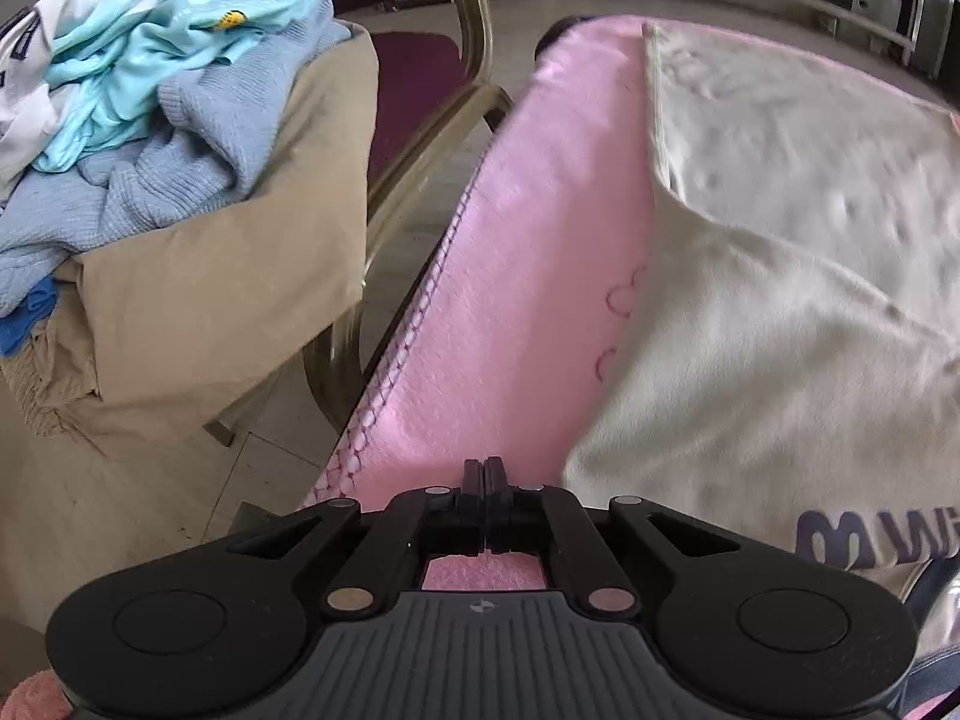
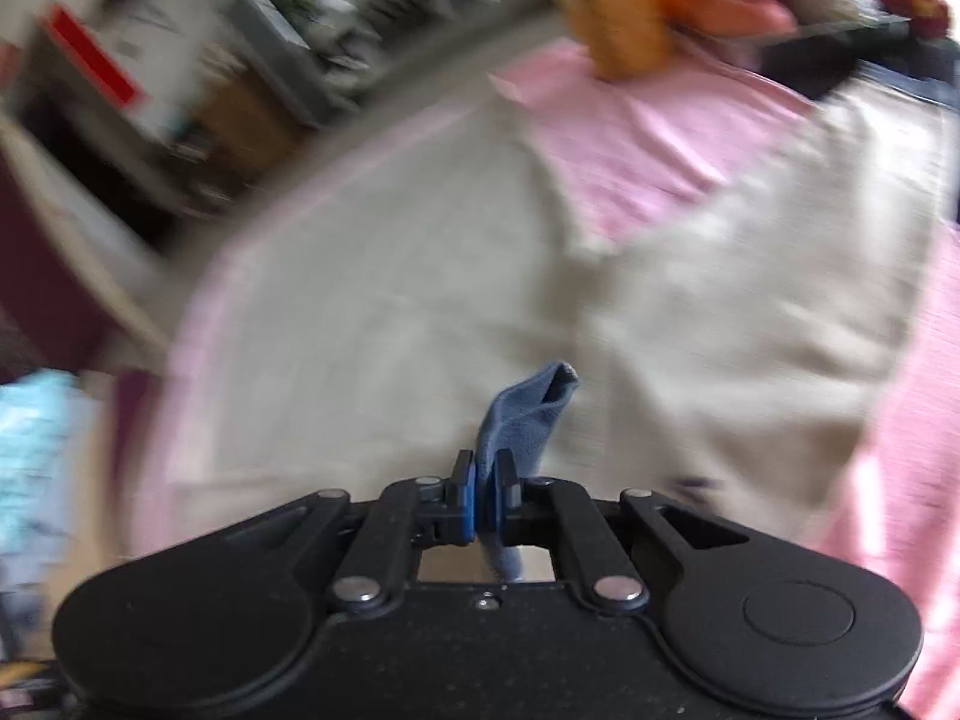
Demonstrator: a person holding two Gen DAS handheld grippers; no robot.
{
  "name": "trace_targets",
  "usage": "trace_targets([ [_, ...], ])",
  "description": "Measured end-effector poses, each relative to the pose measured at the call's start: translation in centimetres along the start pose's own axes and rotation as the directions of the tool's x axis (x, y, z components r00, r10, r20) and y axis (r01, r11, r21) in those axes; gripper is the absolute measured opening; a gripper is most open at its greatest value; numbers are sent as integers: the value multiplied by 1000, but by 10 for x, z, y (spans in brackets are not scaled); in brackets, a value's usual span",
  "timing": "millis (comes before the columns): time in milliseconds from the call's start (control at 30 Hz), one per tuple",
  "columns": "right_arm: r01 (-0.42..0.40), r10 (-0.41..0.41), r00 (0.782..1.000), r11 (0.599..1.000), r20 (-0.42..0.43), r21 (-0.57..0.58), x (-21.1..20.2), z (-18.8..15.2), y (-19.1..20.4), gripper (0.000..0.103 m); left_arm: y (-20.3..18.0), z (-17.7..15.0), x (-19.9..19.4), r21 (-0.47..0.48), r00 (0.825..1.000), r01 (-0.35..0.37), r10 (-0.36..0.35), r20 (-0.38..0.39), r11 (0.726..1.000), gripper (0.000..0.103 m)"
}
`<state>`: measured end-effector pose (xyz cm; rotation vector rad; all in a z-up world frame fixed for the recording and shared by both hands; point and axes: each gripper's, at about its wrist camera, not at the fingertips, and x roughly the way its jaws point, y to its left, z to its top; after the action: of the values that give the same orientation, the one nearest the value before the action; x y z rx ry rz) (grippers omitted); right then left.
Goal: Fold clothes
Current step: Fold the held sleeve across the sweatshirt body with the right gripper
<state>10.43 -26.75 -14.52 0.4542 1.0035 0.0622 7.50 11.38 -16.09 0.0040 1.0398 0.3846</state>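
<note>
A cream-white fleece garment with dark purple lettering [image 1: 780,276] lay spread on a pink stitched-edge blanket [image 1: 528,276] that covered the work surface. One upper flap of the garment appeared turned in, since pink blanket showed in a wedge beside it in the right wrist view; whether that was a made fold or only how it fell could not be settled.

The left gripper [image 1: 485,474] had its fingers pressed together with nothing between them, poised over the blanket just beside the garment's near edge. The right gripper [image 2: 487,468] was clamped on a small blue-grey strip of fabric [image 2: 528,408], raised above the garment; the view was blurred, so whether that strip was a trim of the cream garment or a separate piece could not be told.

Beside the blanket, across a gap, a heap of unfolded clothes [image 1: 150,90], aqua, light blue knit and white, sat on a tan cloth-draped stand [image 1: 210,300]. Judging by that, much folding remained.
</note>
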Motion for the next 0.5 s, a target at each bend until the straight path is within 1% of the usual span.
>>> trace_targets([
  [33,79,-78,997,997,-25,4,5,1,-3,19,0,0,-2,-3,1000,3,-3,8,1000,6],
  [67,141,-140,989,990,-44,4,8,2,-7,35,0,0,-4,-4,1000,3,-3,21,1000,6],
  [133,176,-175,984,984,-18,16,0,1,-11,37,-1,1,-12,-1,998,6,-6,64,1000,7],
  [167,197,-197,980,980,0,20,-6,1,-12,43,-4,3,-14,6,996,18,-18,83,1000,8],
  [200,241,-241,970,971,47,4,-14,0,-10,44,-9,6,-13,18,995,41,-42,87,999,8],
  [233,273,-271,957,962,99,-7,-20,-1,-8,44,-14,9,-12,31,994,63,-66,91,998,8],
  [267,306,-300,942,952,150,-16,-26,-2,-7,35,-19,13,-10,43,991,86,-90,95,995,8],
  [300,332,-322,926,943,198,-23,-32,-3,-7,13,-24,16,-9,56,989,109,-114,99,993,8],
  [333,295,-284,934,955,215,-21,-33,-2,-8,6,-29,19,-8,69,985,131,-137,102,989,9],
  [367,215,-208,957,977,204,-12,-33,0,-11,6,-34,22,-6,81,981,153,-161,105,985,9],
  [400,130,-127,973,992,190,-2,-33,2,-13,6,-39,26,-5,94,977,175,-185,107,980,9],
  [433,15,-17,990,1000,143,13,-28,6,-14,7,-44,29,-4,107,972,197,-208,110,975,9],
  [467,-91,88,993,995,80,34,-19,8,-13,8,-49,32,-2,120,966,219,-232,112,968,9],
  [500,-189,189,982,980,9,67,-7,10,-12,11,-54,36,-1,133,960,240,-255,113,962,10],
])
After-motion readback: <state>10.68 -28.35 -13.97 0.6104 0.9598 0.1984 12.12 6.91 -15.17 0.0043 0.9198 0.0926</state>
